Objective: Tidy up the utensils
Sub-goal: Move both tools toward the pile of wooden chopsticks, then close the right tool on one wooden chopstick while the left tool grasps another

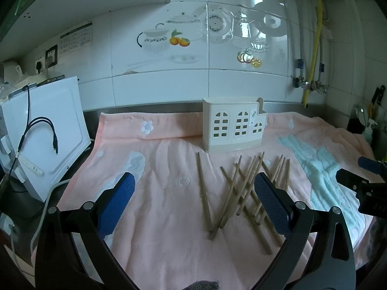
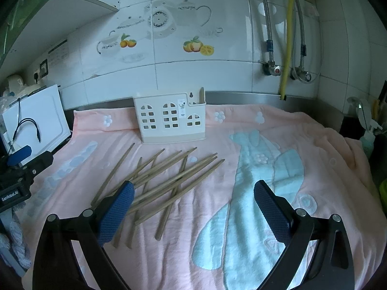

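So far nothing looks sorted: the loose wooden chopsticks (image 2: 164,183) all lie criss-crossed in a scattered heap on the pink towel with pale blue patches (image 2: 278,217) that covers the worktop, and the cream plastic utensil holder with window-shaped cut-outs (image 2: 170,118) stands upright behind them near the tiled wall. One tan, stick-like thing shows above the holder's right-hand compartment in the right wrist view, though whether it is a chopstick is hard to tell. By my judgement the task is at its very start, with the whole heap left to gather and drop into the holder.

The left claw (image 1: 194,198) hangs spread wide above the towel, its blue textured pads well apart, gripping nothing; from its own camera the heap sits between and partly behind its right-side pad, but whether that pad touches the sticks cannot be told. The right claw (image 2: 193,200) is likewise spread wide and empty; its left-side pad overlaps the near ends of the chopsticks in its view, and contact there is also unclear. Each claw shows at the edge of the other's camera, the two well apart with the heap between them.

A white appliance with a black cable (image 1: 48,130) draped on it stands off the towel to the left
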Demonstrator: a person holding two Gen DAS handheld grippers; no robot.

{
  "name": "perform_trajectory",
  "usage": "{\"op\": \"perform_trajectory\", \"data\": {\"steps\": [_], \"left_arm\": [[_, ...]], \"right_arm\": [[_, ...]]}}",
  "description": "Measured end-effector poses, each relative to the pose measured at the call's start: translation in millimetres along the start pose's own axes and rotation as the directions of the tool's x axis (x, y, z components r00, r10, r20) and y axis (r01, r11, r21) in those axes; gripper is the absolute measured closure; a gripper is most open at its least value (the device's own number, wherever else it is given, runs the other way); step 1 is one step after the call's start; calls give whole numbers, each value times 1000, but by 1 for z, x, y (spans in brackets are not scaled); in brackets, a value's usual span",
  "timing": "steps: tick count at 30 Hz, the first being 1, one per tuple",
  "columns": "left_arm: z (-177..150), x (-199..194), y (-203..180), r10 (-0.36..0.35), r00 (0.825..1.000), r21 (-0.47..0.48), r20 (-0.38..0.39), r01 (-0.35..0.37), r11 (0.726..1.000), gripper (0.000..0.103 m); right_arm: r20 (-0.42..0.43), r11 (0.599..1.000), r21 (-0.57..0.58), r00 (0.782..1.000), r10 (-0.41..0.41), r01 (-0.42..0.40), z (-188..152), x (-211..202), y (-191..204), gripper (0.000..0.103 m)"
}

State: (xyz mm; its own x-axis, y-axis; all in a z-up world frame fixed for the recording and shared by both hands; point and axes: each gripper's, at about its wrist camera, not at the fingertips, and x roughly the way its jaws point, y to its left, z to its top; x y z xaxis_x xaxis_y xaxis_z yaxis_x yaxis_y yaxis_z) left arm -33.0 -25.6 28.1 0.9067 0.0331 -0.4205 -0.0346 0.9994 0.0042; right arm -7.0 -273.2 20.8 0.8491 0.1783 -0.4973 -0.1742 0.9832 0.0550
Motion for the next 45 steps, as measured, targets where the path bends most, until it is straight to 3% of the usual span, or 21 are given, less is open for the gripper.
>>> {"op": "perform_trajectory", "data": {"steps": [9,18,25,32,39,45], "left_arm": [[-2,-2,-1,-1,1000,-2,1,1,1000,6],[-5,6,10,10,1000,-10,-29,-11,1000,10],[-12,19,19,-8,998,-30,-67,6,1000,19],[-19,31,32,-43,994,-57,-99,37,998,33],[-26,42,51,-78,989,-89,-123,67,994,41],[-28,53,60,-101,985,-100,-138,88,991,41]], "right_arm": [[0,1000,2,1000,10,-10,-1,-2,6,9],[-49,1000,17,998,26,-25,-4,12,12,19],[-128,997,56,990,59,-52,-12,34,15,40],[-225,981,159,964,141,-107,-25,62,24,66],[-265,958,266,947,182,-109,-32,79,36,79],[-299,932,359,940,166,-50,-35,96,37,83]]}}
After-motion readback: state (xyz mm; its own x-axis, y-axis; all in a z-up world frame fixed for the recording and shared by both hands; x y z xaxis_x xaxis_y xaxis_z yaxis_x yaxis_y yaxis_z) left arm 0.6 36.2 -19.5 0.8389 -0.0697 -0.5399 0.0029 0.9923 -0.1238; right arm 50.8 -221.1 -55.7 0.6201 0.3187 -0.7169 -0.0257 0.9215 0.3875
